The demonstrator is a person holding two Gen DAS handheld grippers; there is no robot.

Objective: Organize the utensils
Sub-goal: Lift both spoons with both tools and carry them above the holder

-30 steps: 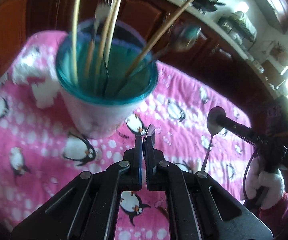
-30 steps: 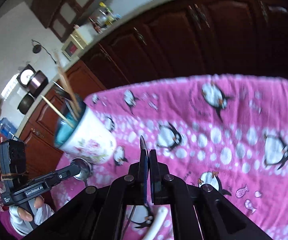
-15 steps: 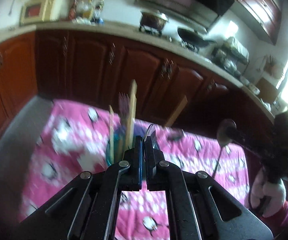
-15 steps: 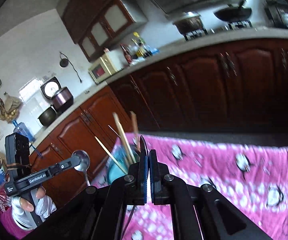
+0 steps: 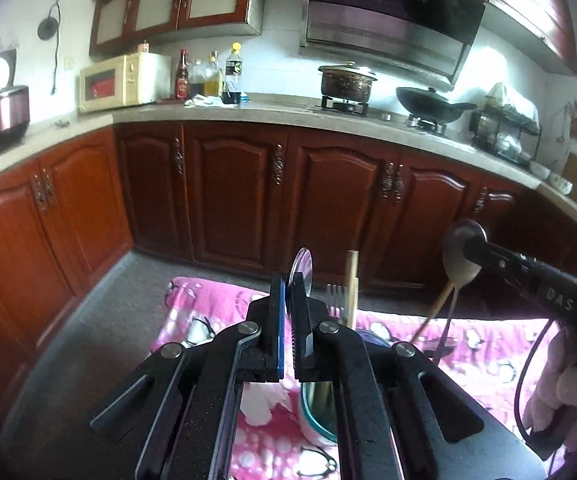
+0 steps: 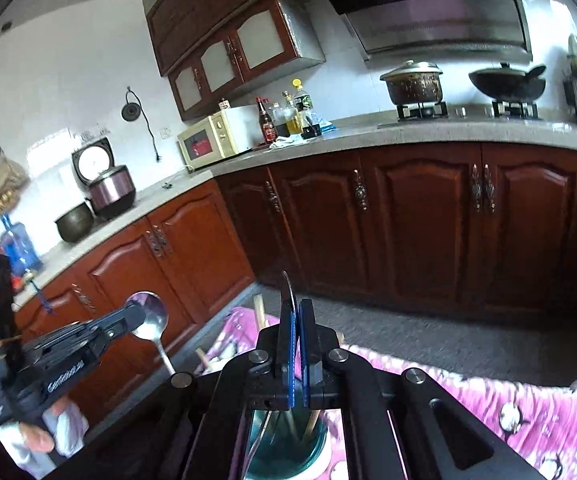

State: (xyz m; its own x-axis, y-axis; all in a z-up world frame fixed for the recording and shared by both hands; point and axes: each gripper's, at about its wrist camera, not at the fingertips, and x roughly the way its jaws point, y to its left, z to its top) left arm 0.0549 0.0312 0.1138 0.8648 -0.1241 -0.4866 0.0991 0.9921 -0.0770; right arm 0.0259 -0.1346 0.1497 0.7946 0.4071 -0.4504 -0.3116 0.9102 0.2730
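Holding both grippers up over the pink penguin cloth; kitchen cabinets fill the background.

Left gripper: jaws pinched together on a metal spoon. My own camera shows the bowl edge-on, poking up just past the fingertips.

Left spoon: clear from the right camera. Bowl up, clamped at its base by the black fingers, handle hanging down and right, off the cloth.

Right gripper: jaws likewise closed on a second spoon, a thin bowl edge standing above the tips in my own view.

Right spoon: seen from the left camera. Bowl up against the finger ends, handle dropping toward the cloth's far edge.

Cup: white outside, teal inside, standing on the cloth, directly under both gripper bodies and mostly hidden by them.

Cup contents: wooden chopsticks and a fork stick up past my left fingers; one more chopstick leans right. I count no exact number.

Cup from the right camera: teal interior visible between the linkage arms, sticks inside.

Person: a white-gloved hand grips the left handle at the lower left corner.

Worktop behind: microwave, bottles, pot, wok.
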